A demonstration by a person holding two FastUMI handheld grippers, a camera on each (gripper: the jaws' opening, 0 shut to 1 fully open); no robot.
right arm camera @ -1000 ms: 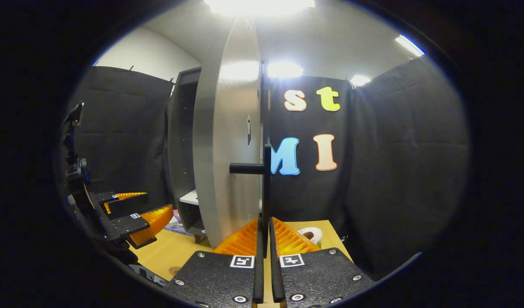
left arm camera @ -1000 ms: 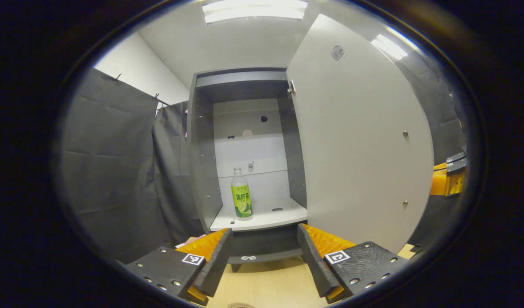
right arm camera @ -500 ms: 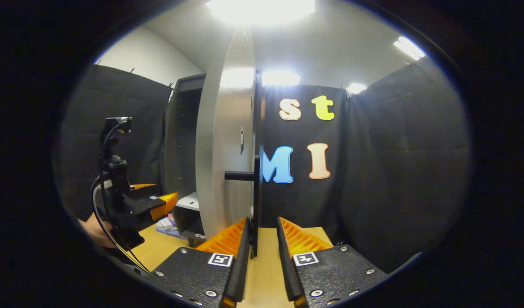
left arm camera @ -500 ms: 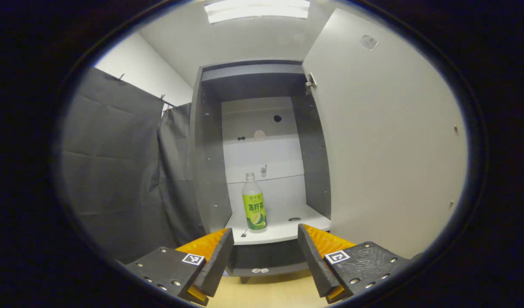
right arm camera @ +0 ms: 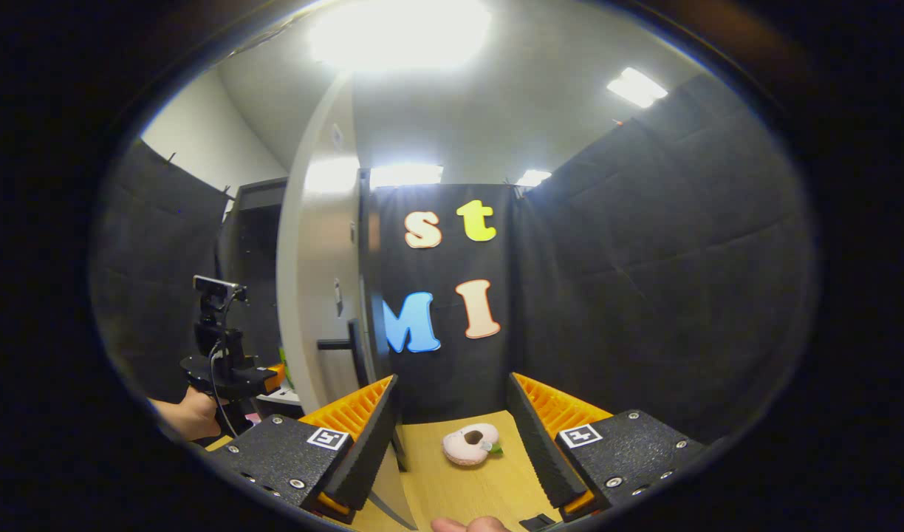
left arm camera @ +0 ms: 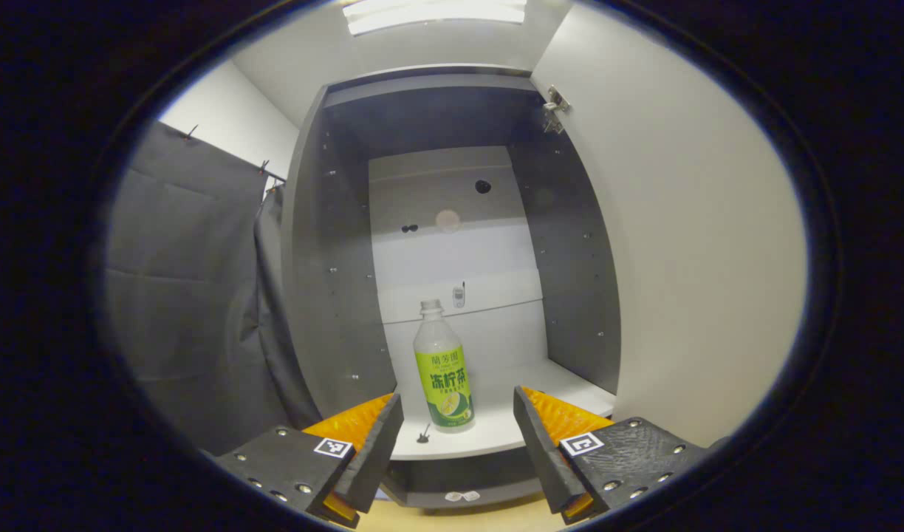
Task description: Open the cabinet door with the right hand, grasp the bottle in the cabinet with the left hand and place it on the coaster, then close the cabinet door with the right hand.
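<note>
A clear bottle (left arm camera: 441, 369) with a green label stands upright on the white bottom shelf (left arm camera: 496, 436) of the grey cabinet (left arm camera: 334, 258). My left gripper (left arm camera: 458, 443) is open just in front of the shelf edge, with the bottle a little beyond its fingers. The cabinet door (left arm camera: 688, 244) stands wide open on the right. In the right gripper view the door (right arm camera: 315, 295) shows nearly edge-on with its black handle (right arm camera: 347, 343). My right gripper (right arm camera: 452, 436) is open, back from the handle, with nothing between its fingers. The left gripper (right arm camera: 234, 369) reaches toward the cabinet.
A small pink and white soft toy (right arm camera: 469, 445) lies on the wooden table (right arm camera: 459, 488) ahead of the right gripper. Black cloth walls (right arm camera: 644, 258) close the booth. A hand (right arm camera: 190, 414) holds the left gripper at the left edge.
My right gripper opened, let go of the door handle and drew back. My left gripper moved forward toward the bottle, which now looks larger and closer.
</note>
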